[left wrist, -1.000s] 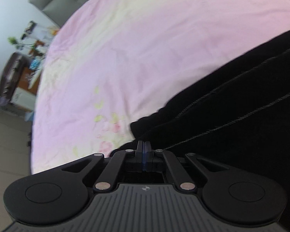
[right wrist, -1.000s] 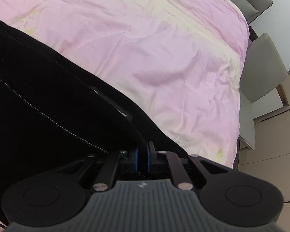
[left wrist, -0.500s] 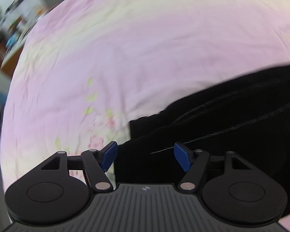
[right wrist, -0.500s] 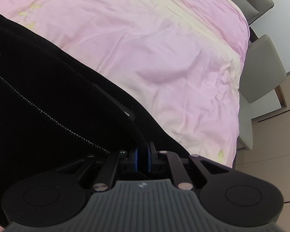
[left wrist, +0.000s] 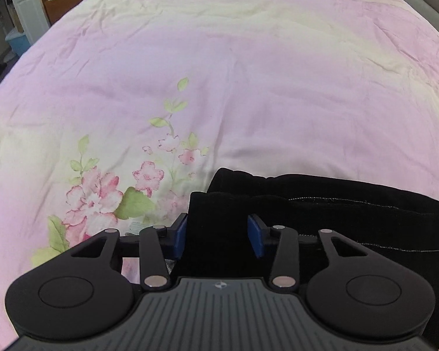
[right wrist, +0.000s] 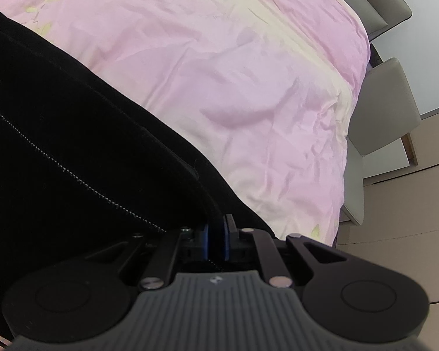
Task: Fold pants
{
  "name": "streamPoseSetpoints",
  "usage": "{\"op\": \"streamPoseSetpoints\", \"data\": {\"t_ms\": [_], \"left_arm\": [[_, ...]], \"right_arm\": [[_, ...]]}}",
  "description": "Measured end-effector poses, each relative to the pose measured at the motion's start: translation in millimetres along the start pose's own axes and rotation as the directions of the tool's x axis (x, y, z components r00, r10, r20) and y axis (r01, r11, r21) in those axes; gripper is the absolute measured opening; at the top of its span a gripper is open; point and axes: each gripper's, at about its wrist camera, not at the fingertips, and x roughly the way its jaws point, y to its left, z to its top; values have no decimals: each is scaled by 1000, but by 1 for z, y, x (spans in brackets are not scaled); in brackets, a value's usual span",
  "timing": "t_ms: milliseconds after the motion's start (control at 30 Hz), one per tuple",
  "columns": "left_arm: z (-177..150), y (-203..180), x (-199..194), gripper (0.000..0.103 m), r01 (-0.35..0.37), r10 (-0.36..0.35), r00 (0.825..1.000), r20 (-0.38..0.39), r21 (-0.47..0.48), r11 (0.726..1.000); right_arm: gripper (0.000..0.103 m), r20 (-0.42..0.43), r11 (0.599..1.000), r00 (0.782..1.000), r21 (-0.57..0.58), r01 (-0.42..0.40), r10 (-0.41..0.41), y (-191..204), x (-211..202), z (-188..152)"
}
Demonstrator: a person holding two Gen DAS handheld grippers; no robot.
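Observation:
Black pants [left wrist: 336, 213] with thin white stitch lines lie folded on a pink flowered bedspread [left wrist: 219, 58]. In the left wrist view their left corner sits between the blue pads of my left gripper [left wrist: 218, 234]. Its jaws are closing, and a gap still shows beside each pad. In the right wrist view the pants [right wrist: 58, 146] fill the left half of the picture. My right gripper [right wrist: 216, 239] is shut on a fold of the black cloth at the pants' right edge, over the bedspread [right wrist: 234, 58].
Two grey chairs [right wrist: 386, 102] stand close beside the bed's right edge, with tan floor beyond them. A white cabinet [left wrist: 29, 14] and a blue bin [left wrist: 17, 41] stand past the bed's far left corner. Bare bedspread stretches beyond the pants.
My left gripper let go of the pants' edge, opened wide, rolled and shifted, and now narrows around the pants' left corner. The right gripper stayed shut on the cloth.

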Motion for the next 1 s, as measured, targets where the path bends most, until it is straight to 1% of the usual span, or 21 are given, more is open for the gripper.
{"op": "streamPoseSetpoints", "data": {"t_ms": [33, 67, 100, 200, 300, 367, 467, 633, 700, 767, 833, 867, 900, 933, 967, 1000], "left_arm": [[-2, -5, -6, 47, -22, 21, 999, 25, 19, 1000], [-5, -9, -14, 41, -37, 36, 998, 54, 27, 999], [-7, -13, -23, 14, -54, 51, 995, 90, 32, 998], [-7, -13, -38, 14, -49, 48, 988, 147, 1, 999], [-5, -21, -48, 14, -60, 55, 977, 204, 22, 998], [0, -26, -51, 13, -60, 50, 973, 227, 34, 998], [11, -31, -43, 13, -72, 62, 970, 233, 34, 997], [21, -37, -11, 13, -127, 114, 967, 227, 43, 991], [20, -36, 0, 13, -144, 132, 966, 222, 37, 989], [21, -37, 9, 13, -163, 149, 965, 214, 50, 985], [20, -40, 19, 16, -192, 175, 967, 185, 81, 978], [20, -44, 21, 20, -229, 207, 961, 181, 111, 967], [18, -48, 20, 27, -259, 232, 954, 187, 133, 957], [18, -52, 17, 30, -291, 257, 945, 204, 158, 944], [18, -56, 13, 42, -311, 270, 938, 216, 182, 933], [17, -62, 7, 55, -338, 287, 927, 243, 205, 919]], "right_arm": [[4, 0, 1000, 1000, -6, 10, -10, 1, -3, 0], [3, 1, 1000, 1000, -15, 23, -23, 1, -7, 0], [3, 5, 999, 999, -23, 36, -36, 1, -11, 0], [2, 24, 997, 997, -22, 68, -68, -6, -24, 0], [2, 50, 995, 993, 15, 103, -104, -18, -35, 6], [2, 48, 991, 991, 35, 125, -127, -27, -38, 11], [2, 4, 991, 994, 72, 111, -112, -38, -30, 20], [2, -29, 994, 994, 30, 108, -107, -25, -3, 31], [2, -51, 995, 994, 29, 100, -98, -22, 9, 33], [2, -74, 996, 994, 32, 85, -83, -21, 20, 34], [3, -91, 997, 994, 38, 65, -62, -21, 26, 35], [5, -102, 998, 994, 45, 53, -49, -22, 29, 36], [9, -105, 997, 994, 60, 42, -36, -24, 30, 37], [18, -104, 996, 994, 86, 22, -13, -29, 29, 36], [36, -97, 993, 995, 115, -2, 14, -35, 26, 35], [44, -83, 989, 996, 150, -17, 30, -43, 21, 33]]}}
